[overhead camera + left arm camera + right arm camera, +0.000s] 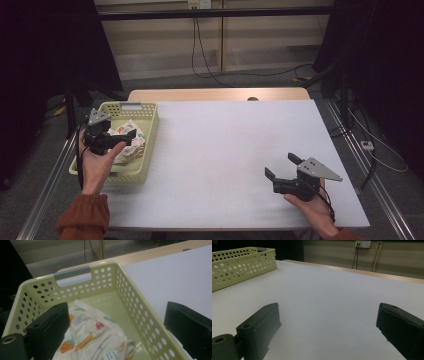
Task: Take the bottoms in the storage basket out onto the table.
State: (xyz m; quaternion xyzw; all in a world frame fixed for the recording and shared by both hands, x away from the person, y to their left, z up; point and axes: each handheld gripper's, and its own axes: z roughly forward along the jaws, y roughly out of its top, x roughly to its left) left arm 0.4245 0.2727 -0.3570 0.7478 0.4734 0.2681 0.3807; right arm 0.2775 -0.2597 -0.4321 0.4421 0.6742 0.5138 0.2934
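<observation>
Left gripper (121,140), jaws wide and empty, hangs over a fruit-print cloth (92,337) in the yellow basket (150,131); right gripper (282,166) hovers open, empty, above bare white worktop (220,150).

Small blue print on cloth (95,337) tag, illegible

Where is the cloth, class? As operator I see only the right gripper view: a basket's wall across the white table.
Observer: The printed cloth lies crumpled inside the basket.
Operator: Where is the left hand-held gripper?
Observer: The left hand-held gripper hangs over the basket, jaws open above the cloth.
Operator: Does it touch the cloth?
Observer: I cannot tell; nothing sits between its jaws.
</observation>
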